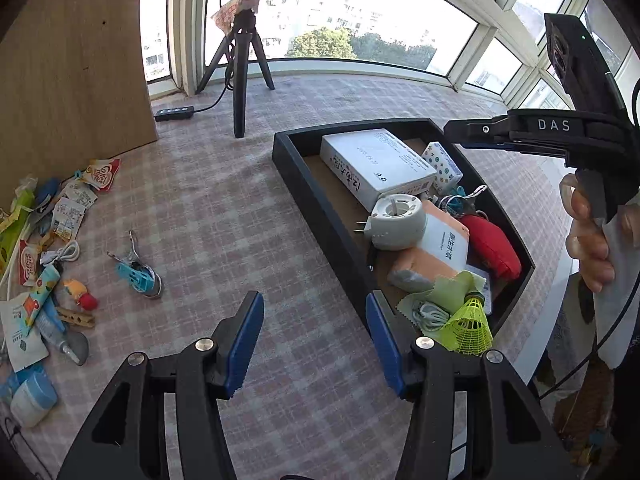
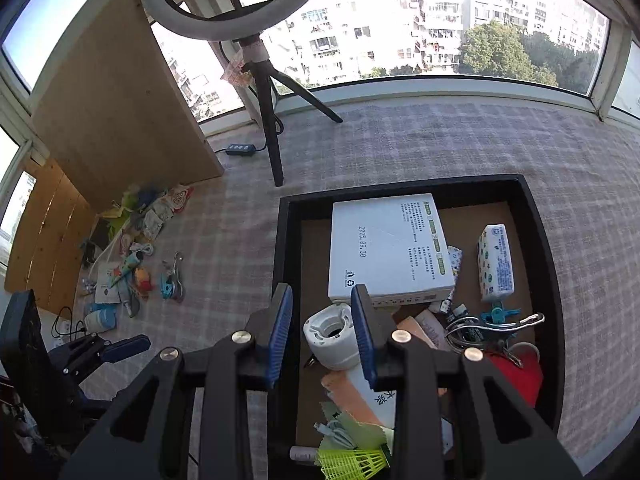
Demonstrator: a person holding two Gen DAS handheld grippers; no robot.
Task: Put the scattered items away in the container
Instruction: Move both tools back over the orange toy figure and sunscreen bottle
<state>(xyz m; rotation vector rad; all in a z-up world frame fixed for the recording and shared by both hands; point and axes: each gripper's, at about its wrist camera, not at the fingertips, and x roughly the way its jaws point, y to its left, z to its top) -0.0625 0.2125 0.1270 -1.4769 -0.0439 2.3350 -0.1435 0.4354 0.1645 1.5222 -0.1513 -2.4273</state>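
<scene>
Two grippers are up over the checked cloth, and both hold nothing. We see the left gripper point(image 1: 316, 340) with its blue pads spread wide above the bare cloth, just beside the near left wall of the black tray point(image 1: 320, 216). Our right gripper point(image 2: 322, 334) has its pads parted as well, hanging over the tray's left edge, and the white round plug-in device point(image 2: 332, 338) shows in the gap between them, lying lower down in the tray; we cannot tell that either pad touches it. In the left wrist view the right gripper point(image 1: 460, 136) reaches in from the right above the tray's far corner, a hand point(image 1: 592, 240) wrapped around its grip.

Inside the tray lie a large white box point(image 2: 388, 248), a patterned tissue pack point(image 2: 496, 264), a blue clip point(image 2: 498, 314), a red pouch point(image 1: 492, 244), an orange and white packet point(image 1: 436, 248), a pale green cloth point(image 1: 448, 292) and a yellow shuttlecock point(image 1: 470, 326) at the near corner.

Well apart to the left, the scattered items remain on the cloth: a blue and metal clip point(image 1: 138, 272) alone, then a heap of sachets point(image 1: 68, 212), a tube point(image 1: 54, 326), a wooden peg point(image 1: 76, 318), and a small white jar point(image 1: 32, 398) against the wooden board point(image 1: 72, 60). A ring-light tripod point(image 1: 240, 68) stands behind.
</scene>
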